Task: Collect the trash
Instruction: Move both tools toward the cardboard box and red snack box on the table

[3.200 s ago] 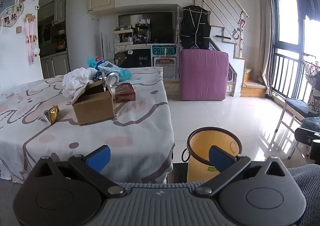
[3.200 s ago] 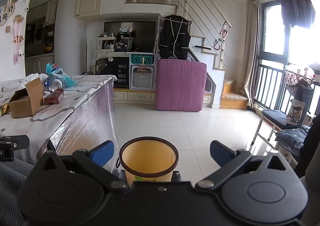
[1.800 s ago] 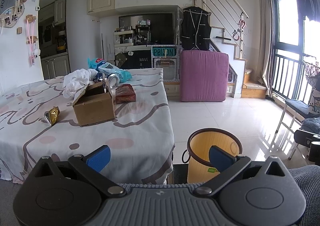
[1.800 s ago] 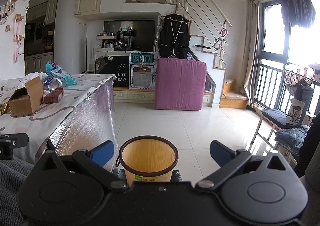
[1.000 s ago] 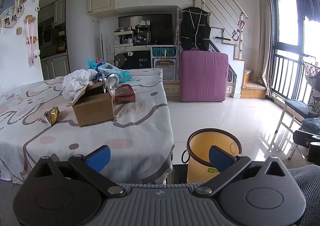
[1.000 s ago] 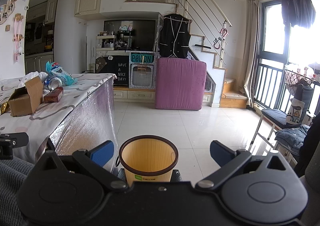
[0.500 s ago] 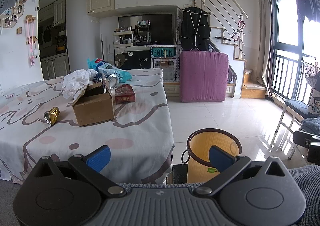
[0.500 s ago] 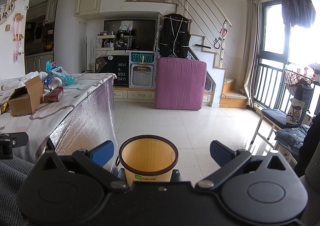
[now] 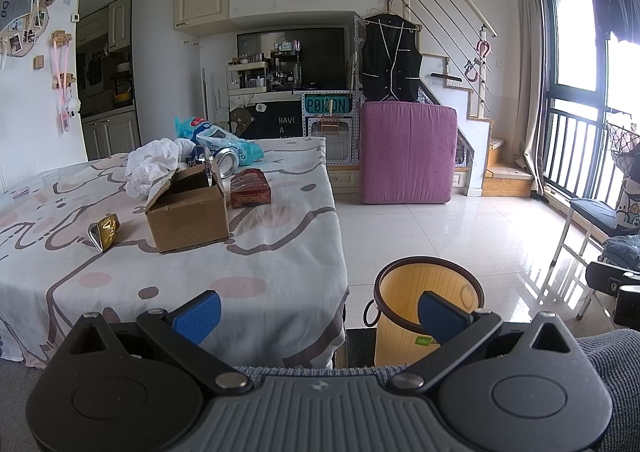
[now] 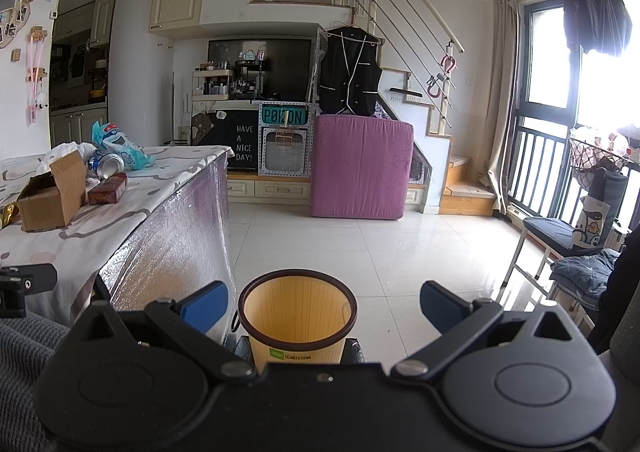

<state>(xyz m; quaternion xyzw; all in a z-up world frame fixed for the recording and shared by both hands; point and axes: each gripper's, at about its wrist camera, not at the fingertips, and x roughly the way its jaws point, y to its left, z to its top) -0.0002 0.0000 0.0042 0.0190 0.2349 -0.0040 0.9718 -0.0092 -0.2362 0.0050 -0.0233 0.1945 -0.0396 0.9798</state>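
Both tools hang wide and empty: the left tool [image 9: 318,310] over the desk [image 9: 280,252] edge, the right tool [image 10: 324,304] above the yellow bin [image 10: 298,318] on the floor. Trash waits on the desk (well beyond reach): cardboard box [image 9: 188,213], red pack [image 9: 250,193], can [image 9: 227,166], white wad [image 9: 152,161], gold wrapper [image 9: 105,236].

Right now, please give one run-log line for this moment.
left gripper: open, empty | right gripper: open, empty | bin: on floor | cardboard box, can: on table
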